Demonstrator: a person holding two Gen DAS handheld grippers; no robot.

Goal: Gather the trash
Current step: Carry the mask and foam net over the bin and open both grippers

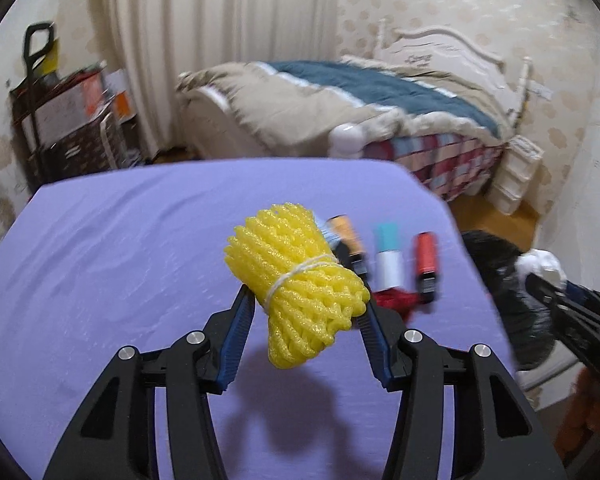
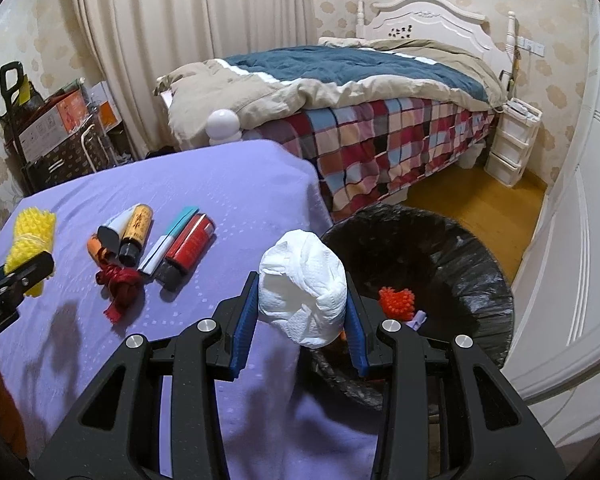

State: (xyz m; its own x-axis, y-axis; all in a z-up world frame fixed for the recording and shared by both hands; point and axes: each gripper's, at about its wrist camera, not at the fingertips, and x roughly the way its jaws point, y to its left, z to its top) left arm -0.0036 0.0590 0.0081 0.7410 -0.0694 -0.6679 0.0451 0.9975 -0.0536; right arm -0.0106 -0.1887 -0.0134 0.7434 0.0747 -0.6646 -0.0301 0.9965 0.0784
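My left gripper (image 1: 306, 304) is shut on a yellow foam net bundle (image 1: 296, 280) tied with string, held above the purple table (image 1: 100, 260). It also shows at the left of the right wrist view (image 2: 30, 246). My right gripper (image 2: 302, 312) is shut on a crumpled white tissue (image 2: 304, 284), at the table's right edge beside a bin with a black liner (image 2: 460, 256). An orange foam net (image 2: 398, 300) lies inside the bin.
On the table lie a black-capped white tube (image 2: 112, 232), an orange bottle (image 2: 136, 232), a teal-and-white stick (image 2: 168, 244), a red can (image 2: 188, 248), a red ribbon knot (image 2: 120, 284). A bed (image 2: 360, 120) stands behind, a white drawer unit (image 2: 512, 140) at right.
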